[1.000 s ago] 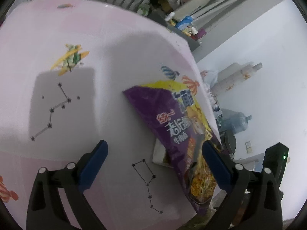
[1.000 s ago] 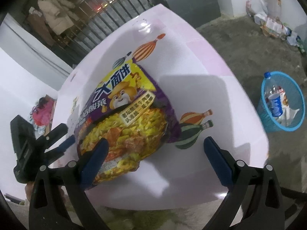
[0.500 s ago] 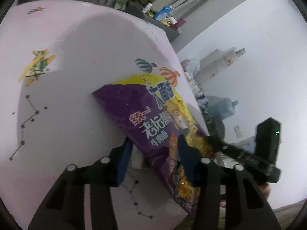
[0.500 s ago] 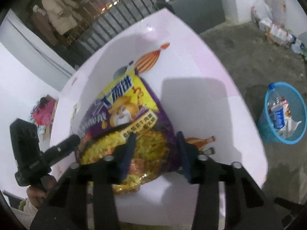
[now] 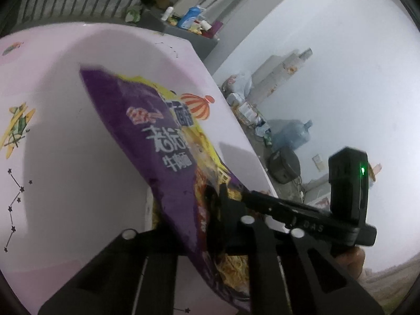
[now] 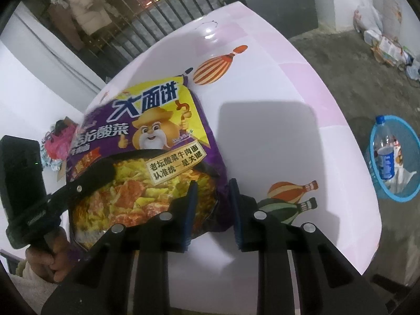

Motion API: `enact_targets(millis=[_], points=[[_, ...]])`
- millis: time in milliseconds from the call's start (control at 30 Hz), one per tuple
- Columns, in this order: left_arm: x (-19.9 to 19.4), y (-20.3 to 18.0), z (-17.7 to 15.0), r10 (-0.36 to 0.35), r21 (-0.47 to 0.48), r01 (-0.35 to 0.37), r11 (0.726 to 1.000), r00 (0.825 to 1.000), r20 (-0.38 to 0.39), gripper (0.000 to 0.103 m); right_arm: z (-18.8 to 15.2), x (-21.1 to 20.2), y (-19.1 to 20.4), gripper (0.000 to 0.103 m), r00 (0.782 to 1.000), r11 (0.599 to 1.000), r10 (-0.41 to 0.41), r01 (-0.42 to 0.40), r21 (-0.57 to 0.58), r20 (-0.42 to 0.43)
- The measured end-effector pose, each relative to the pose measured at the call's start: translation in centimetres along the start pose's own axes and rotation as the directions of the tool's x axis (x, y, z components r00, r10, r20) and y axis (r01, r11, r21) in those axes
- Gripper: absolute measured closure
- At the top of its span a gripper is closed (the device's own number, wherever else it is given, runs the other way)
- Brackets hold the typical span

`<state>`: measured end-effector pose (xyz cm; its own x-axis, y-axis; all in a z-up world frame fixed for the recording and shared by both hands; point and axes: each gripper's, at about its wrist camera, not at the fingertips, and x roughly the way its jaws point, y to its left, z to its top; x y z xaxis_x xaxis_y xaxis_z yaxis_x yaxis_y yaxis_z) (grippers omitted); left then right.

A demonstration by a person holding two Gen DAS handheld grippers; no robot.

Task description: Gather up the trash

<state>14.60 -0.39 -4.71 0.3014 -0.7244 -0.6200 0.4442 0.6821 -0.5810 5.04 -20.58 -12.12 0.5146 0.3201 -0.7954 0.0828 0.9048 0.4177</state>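
Your left gripper point(image 5: 202, 225) is clenched on one side edge of the crinkly purple-and-yellow instant-noodle wrapper point(image 6: 147, 157), which lies on the pink printed tabletop point(image 6: 275, 120) directly ahead of both tools. Your right gripper point(image 6: 211, 204) has the wrapper's near corner between its blue pads, and its jaws are closing on it. Let that grip settle before you lift, or the thin film may slip out. Raise both hands together so it doesn't tear. The blue plastic waste basket point(image 6: 372, 157) sits on the floor, well off to your right gripper's right.
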Motion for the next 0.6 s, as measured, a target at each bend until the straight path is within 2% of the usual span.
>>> enact_targets(millis=[67, 200, 300, 433, 533, 600], points=[[-0.9, 0.4, 0.2, -0.005, -0.01, 0.005, 1.0, 1.0, 0.028, 0.099, 0.1, -0.3, -0.3, 0.079, 1.0, 1.0, 0.012, -0.012, 0.019, 0.007], [-3.3, 1.3, 0.2, -0.032, -0.024, 0.034, 0.999, 0.997, 0.077, 0.1, 0.3, -1.0, -0.2, 0.072, 0.996, 0.996, 0.087, -0.088, 0.032, 0.033], [-5.6, 2.3, -0.1, -0.019, -0.035, 0.024, 0.999, 0.992, 0.128, 0.103, 0.4, -1.2, 1.3, 0.072, 0.997, 0.998, 0.049, -0.047, -0.038, 0.059], [-9.1, 4.5, -0.1, -0.007, -0.095, 0.028, 0.995, 0.977, 0.215, 0.103, 0.8, -1.1, 1.9, 0.072, 0.995, 0.996, 0.082, -0.08, -0.042, 0.058], [-10.3, 6.4, -0.4, 0.056, -0.13, -0.029, 0.991, 0.976, 0.21, 0.103, 1.1, -0.3, 2.1, 0.072, 0.995, 0.995, 0.089, -0.087, -0.054, 0.041], [-10.4, 7.6, -0.8, 0.059, -0.163, -0.029, 0.986, 0.981, 0.186, 0.103, 0.9, 0.3, 2.4, 0.072, 0.994, 0.993, 0.109, -0.107, -0.054, 0.017]])
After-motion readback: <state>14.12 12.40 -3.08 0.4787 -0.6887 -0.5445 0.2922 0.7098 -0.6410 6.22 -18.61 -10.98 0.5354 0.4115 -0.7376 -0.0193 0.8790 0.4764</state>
